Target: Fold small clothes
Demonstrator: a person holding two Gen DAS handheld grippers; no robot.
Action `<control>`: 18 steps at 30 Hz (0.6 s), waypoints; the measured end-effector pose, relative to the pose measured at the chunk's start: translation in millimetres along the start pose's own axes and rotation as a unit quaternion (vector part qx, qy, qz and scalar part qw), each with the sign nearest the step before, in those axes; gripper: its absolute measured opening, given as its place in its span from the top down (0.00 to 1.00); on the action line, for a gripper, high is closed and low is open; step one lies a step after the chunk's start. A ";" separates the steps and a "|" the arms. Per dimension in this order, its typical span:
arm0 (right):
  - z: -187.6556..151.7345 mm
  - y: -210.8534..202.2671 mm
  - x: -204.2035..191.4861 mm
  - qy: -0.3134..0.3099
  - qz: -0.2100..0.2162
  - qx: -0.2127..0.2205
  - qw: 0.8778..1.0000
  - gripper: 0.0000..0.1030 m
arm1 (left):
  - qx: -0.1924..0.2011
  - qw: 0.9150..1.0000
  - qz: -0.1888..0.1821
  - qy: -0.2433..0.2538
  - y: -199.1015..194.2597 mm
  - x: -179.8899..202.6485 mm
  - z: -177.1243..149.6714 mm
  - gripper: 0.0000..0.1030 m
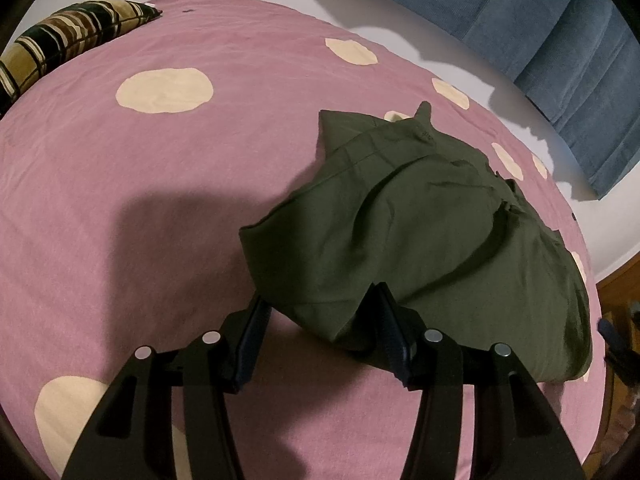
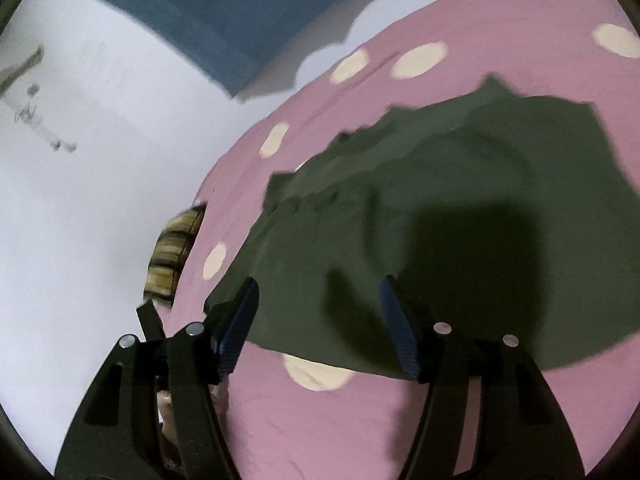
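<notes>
A dark olive-green garment [image 1: 420, 236] lies crumpled on a pink bed cover with cream dots [image 1: 140, 184]. In the left wrist view my left gripper [image 1: 320, 300] is open, its jaws spread on either side of the garment's near corner, just above it. In the right wrist view the same garment [image 2: 460, 208] fills the middle and right. My right gripper [image 2: 318, 292] is open and empty, hovering over the garment's near edge, and casts a dark shadow on the cloth. The right view is blurred.
A striped brown and black cushion [image 1: 68, 36] lies at the far left of the bed; it also shows in the right wrist view [image 2: 172, 256]. A blue curtain [image 1: 540, 28] hangs on the white wall behind. The bed edge and a wooden floor [image 1: 616, 292] are at the right.
</notes>
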State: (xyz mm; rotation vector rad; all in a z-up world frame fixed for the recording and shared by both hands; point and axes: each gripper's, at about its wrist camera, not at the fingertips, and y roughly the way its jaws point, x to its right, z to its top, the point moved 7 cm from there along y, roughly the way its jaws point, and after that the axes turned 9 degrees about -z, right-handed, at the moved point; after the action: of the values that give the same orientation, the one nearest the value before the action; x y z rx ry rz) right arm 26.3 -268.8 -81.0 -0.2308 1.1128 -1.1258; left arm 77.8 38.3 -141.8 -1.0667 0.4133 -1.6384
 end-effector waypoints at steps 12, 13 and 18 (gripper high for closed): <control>-43.9 90.3 -5.9 -0.024 -0.002 -0.102 0.995 0.39 | -0.002 1.000 -0.002 0.002 1.4 2.3 0.4 0.42; -44.6 91.4 -4.5 -0.023 0.003 -0.099 0.995 0.39 | -0.003 1.000 -0.001 0.001 1.9 2.0 0.6 0.42; -47.4 87.7 -9.4 -0.042 -0.003 -0.088 0.995 0.39 | -0.004 1.000 -0.002 -0.005 1.6 2.6 2.5 0.40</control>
State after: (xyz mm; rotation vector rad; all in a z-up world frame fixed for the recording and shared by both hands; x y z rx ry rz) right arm 41.1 -203.1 -155.0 -0.4159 1.1373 -1.0144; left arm 80.8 36.0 -140.4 -1.0817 0.4131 -1.6351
